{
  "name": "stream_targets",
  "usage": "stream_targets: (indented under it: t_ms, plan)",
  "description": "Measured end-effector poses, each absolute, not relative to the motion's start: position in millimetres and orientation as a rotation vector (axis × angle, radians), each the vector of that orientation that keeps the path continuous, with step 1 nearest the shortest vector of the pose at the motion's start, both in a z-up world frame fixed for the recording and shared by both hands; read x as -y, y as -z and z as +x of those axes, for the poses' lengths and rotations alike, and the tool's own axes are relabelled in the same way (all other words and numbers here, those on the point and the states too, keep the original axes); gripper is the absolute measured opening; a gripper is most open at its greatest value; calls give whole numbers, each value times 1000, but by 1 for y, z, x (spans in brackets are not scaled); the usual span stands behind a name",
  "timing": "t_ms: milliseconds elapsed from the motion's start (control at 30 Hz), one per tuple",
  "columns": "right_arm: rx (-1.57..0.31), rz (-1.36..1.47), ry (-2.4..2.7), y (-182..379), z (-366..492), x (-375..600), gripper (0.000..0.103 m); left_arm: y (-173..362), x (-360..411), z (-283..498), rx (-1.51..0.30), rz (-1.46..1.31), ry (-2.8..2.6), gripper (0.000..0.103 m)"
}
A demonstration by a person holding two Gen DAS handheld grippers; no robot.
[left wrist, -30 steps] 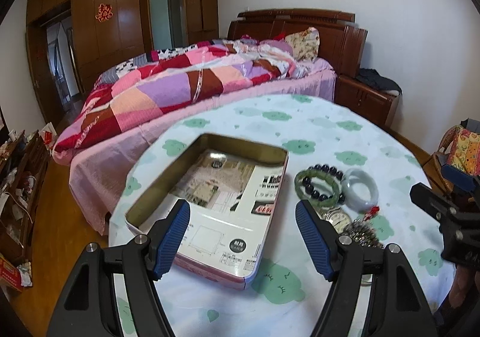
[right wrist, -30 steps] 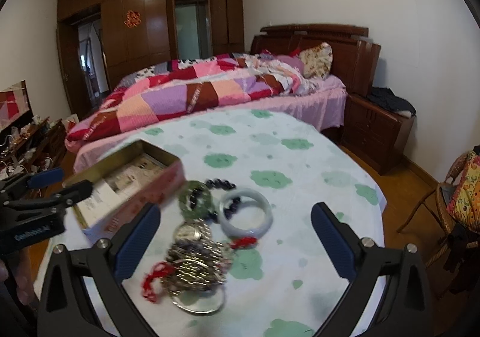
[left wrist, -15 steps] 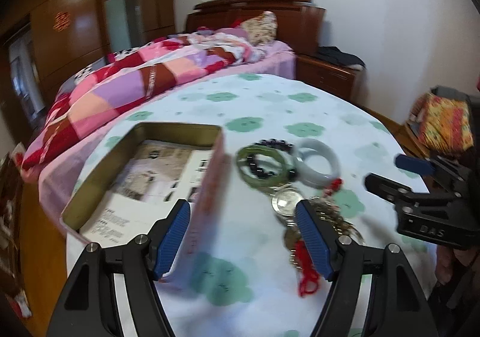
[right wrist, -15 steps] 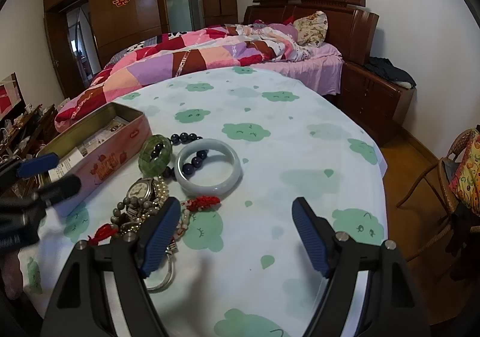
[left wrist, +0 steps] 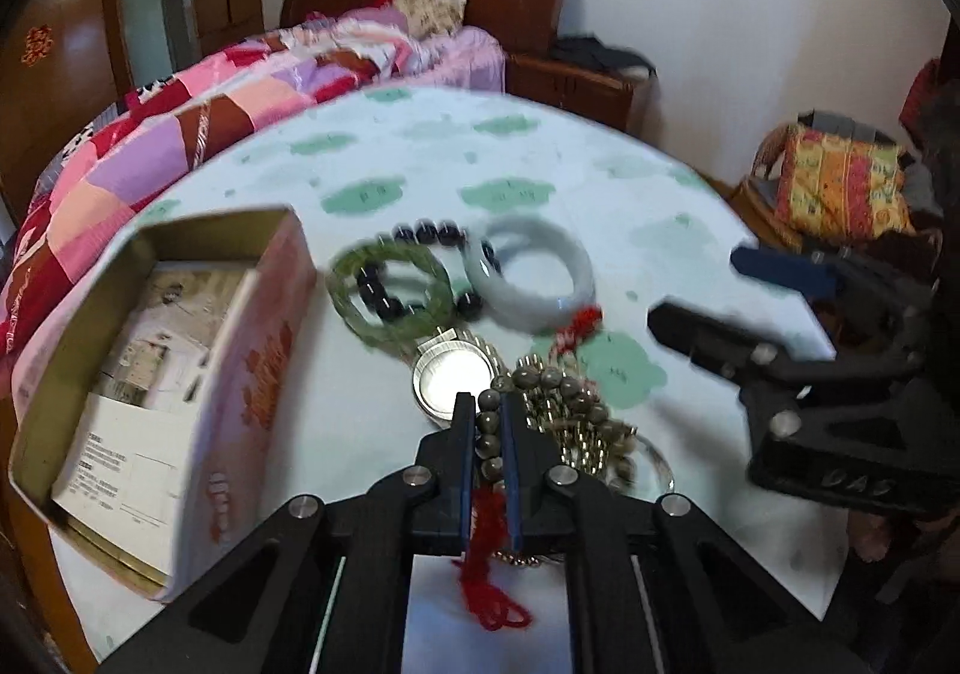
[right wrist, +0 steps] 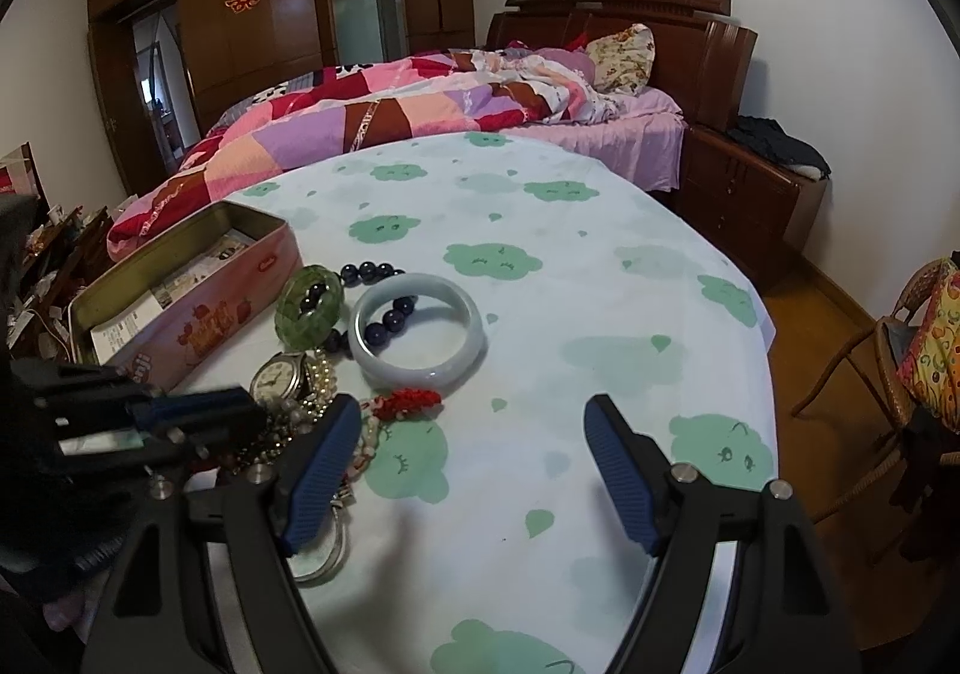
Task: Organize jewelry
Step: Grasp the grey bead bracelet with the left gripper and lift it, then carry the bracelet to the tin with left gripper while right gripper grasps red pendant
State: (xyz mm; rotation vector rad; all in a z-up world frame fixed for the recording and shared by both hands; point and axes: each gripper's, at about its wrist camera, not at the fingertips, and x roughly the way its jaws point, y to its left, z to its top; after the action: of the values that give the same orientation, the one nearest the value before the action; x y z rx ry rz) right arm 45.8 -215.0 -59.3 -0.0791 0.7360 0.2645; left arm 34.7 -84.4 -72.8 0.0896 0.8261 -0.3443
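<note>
A pile of jewelry lies on the round table. It holds a green bangle, a pale jade bangle, a dark bead bracelet, a watch and a red knot. My left gripper is closing, its pads pressing a brown bead strand with a red tassel. An open pink tin stands left of the pile. My right gripper stands open just right of the pile, nothing between its fingers.
The tablecloth is pale with green clouds; the table's edge curves off at the right. Behind it stand a bed and a wooden nightstand. A wicker chair with a bright cushion is at the far right.
My left gripper swung right from over the tin to the jewelry pile, dropped, and shut on the brown bead strand. My right gripper sank toward the table and its jaws narrowed a little.
</note>
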Motion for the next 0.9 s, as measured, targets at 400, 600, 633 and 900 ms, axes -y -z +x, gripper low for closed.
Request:
stream_targets:
  t_ms: [400, 600, 633, 900]
  plan:
    - [-723, -151, -386, 57, 35, 182, 79, 12, 32, 13, -632, 4, 202, 7]
    - [-731, -267, -550, 61, 24, 135, 62, 21, 11, 17, -630, 8, 77, 7]
    - [-737, -282, -569, 63, 24, 128, 62, 21, 6, 17, -630, 3, 64, 7]
    - [-801, -415, -657, 88, 28, 88, 54, 24, -14, 18, -638, -29, 28, 7]
